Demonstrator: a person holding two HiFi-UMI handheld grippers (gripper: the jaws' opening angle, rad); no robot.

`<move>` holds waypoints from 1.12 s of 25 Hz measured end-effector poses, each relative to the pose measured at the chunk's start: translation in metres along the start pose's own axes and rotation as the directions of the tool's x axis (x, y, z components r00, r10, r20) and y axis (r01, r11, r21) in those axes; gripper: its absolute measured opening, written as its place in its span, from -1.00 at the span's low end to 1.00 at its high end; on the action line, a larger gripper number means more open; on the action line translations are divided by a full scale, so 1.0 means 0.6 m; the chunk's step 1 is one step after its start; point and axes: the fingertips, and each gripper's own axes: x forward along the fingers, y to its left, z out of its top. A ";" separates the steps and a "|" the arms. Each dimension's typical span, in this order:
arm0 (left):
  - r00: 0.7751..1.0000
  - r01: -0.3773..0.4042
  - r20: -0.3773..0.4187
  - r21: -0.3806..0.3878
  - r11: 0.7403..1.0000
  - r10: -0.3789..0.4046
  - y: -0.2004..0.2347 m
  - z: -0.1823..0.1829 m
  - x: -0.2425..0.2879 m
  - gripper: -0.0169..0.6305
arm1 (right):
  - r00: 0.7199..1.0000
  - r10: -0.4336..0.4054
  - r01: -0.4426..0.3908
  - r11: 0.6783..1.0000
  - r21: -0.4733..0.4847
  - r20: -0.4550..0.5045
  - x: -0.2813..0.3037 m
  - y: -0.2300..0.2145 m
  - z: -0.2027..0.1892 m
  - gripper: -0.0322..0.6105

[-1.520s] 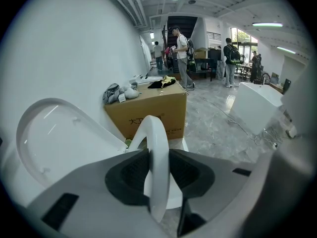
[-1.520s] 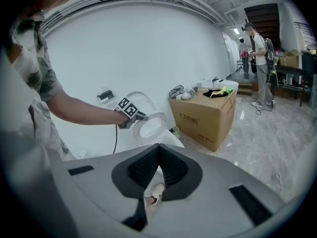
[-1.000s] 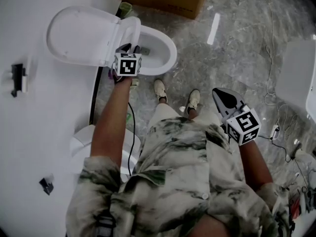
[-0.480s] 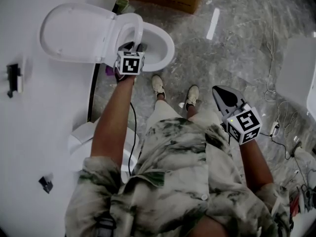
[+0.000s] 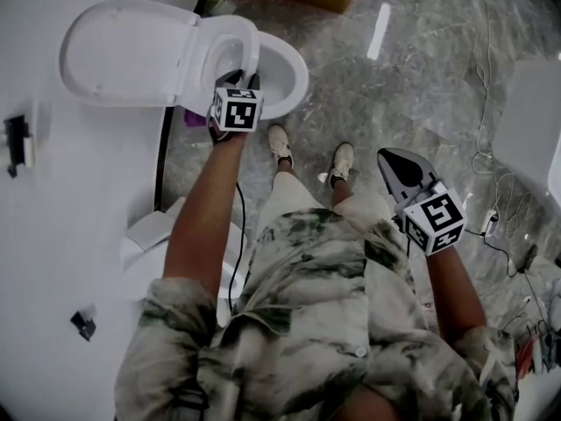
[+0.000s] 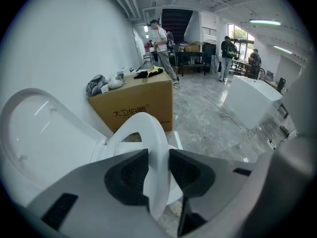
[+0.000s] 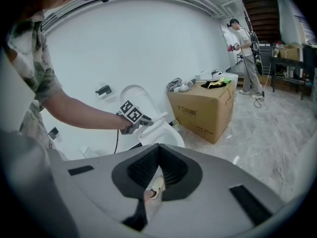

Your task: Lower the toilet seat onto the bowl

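The white toilet seat (image 5: 248, 42) stands tilted partway between the raised lid (image 5: 123, 55) and the bowl (image 5: 287, 73), at the top left of the head view. My left gripper (image 5: 238, 82) is shut on the seat's front rim. In the left gripper view the seat (image 6: 148, 133) runs edge-on between the two dark pads, with the left gripper (image 6: 158, 170) clamped on it and the lid (image 6: 44, 133) behind. My right gripper (image 5: 390, 160) hangs shut and empty over the floor, apart from the toilet. The right gripper (image 7: 157, 155) view shows the toilet (image 7: 161, 133) and left gripper (image 7: 143, 119) ahead.
A cardboard box (image 6: 138, 105) stands just behind the toilet. Another white fixture (image 5: 153, 244) sits against the wall near my left leg, with a black cable (image 5: 164, 160) along the wall. White cabinets (image 5: 530, 121) and loose cables (image 5: 491, 191) lie at the right. People stand far back.
My left gripper has moved the seat's rim away from the lid and down toward the bowl, so the seat leans further forward. The right gripper has barely shifted.
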 end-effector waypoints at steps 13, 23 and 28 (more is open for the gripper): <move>0.999 0.031 -0.030 0.004 1.000 -0.031 -0.042 -0.023 0.044 -0.48 | 1.000 0.010 -0.010 1.000 -0.002 -0.018 0.035 -0.021 -0.009 -0.83; 0.998 0.049 -0.045 -0.007 0.999 -0.050 -0.075 -0.039 0.078 -0.48 | 1.000 0.017 -0.017 1.000 -0.005 -0.015 0.061 -0.045 -0.003 -0.83; 0.996 0.065 -0.058 -0.021 0.998 -0.066 -0.092 -0.050 0.099 -0.48 | 0.999 0.025 -0.025 1.000 0.002 -0.024 0.075 -0.050 -0.012 -0.83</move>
